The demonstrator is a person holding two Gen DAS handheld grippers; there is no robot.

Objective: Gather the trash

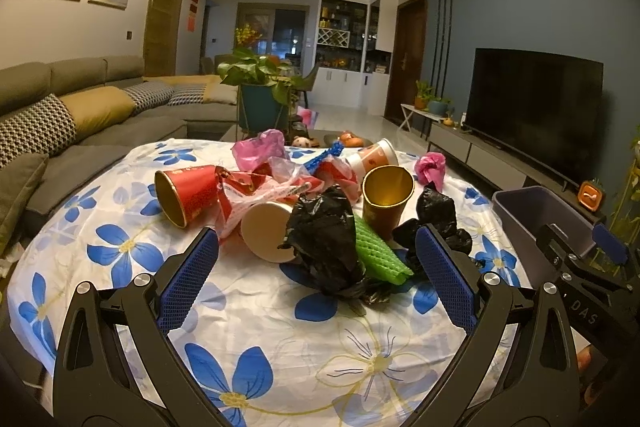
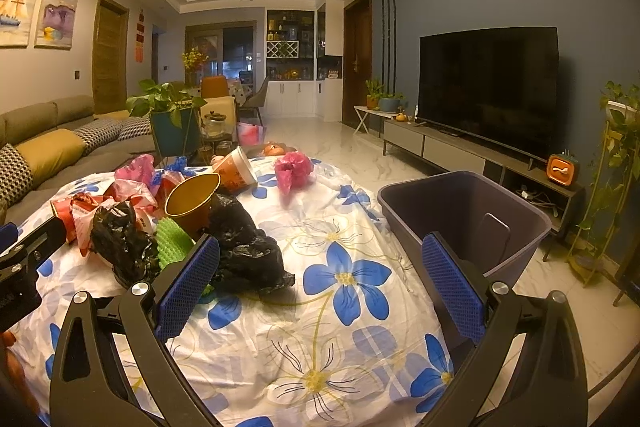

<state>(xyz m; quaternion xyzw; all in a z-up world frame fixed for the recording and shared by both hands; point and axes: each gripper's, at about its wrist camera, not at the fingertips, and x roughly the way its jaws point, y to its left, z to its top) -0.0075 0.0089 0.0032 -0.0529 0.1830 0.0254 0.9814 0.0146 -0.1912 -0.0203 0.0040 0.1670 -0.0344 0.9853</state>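
Over the near edge of the flower-print cloth (image 1: pixel 256 311) covering the desk, the left hand-held gripper (image 1: pixel 316 279) hangs with its blue-padded jaws spread wide and nothing between them; the right hand-held gripper (image 2: pixel 320 287) sits beside it, equally wide and empty. Just ahead of the left one lies a crumpled black bag (image 1: pixel 326 243) with a green foam net (image 1: pixel 380 255) touching it, and a second black bag (image 2: pixel 244 247) lies just off the right one's left finger. Behind these sits the rest of the heap: a gold-lined cup (image 1: pixel 387 195) standing upright, a red cup (image 1: pixel 185 195) on its side, red-and-white wrappers (image 1: pixel 256 195), and pink bags (image 2: pixel 294 167) further back. The grey bin (image 2: pixel 464 219) stands at the desk's right edge, and what shows of its inside looks empty, though the bottom is hidden, so collection seems barely begun.
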